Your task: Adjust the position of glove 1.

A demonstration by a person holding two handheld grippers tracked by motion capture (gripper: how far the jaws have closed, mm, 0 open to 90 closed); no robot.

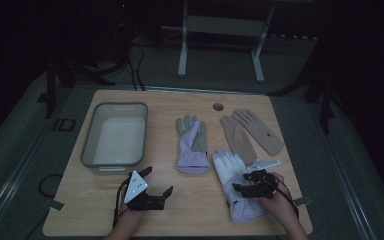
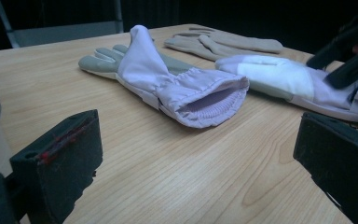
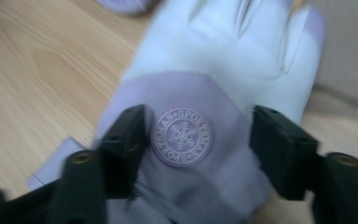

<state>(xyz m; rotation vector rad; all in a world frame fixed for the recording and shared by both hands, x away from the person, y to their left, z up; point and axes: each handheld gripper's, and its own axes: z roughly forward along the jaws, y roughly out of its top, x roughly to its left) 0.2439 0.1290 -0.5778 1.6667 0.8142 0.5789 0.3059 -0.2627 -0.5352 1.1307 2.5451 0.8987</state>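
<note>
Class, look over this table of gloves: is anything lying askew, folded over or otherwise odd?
One thing stands out. The middle lilac glove is folded: its lilac part lies doubled over the grey fingers, cuff gaping open in the left gripper view. The two tan gloves overlap, crossed at an angle. The lilac glove under the right gripper lies flat.

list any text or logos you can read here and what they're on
"SPORTSMAN" twice around a snowflake: round badge on the lilac and white glove, between the right gripper jaws; slightly blurred, so the spelling is my best reading.
"ID": mark on the floor left of the table, dim.
No readable text on the other lilac glove, tan gloves or grey tub.
</note>
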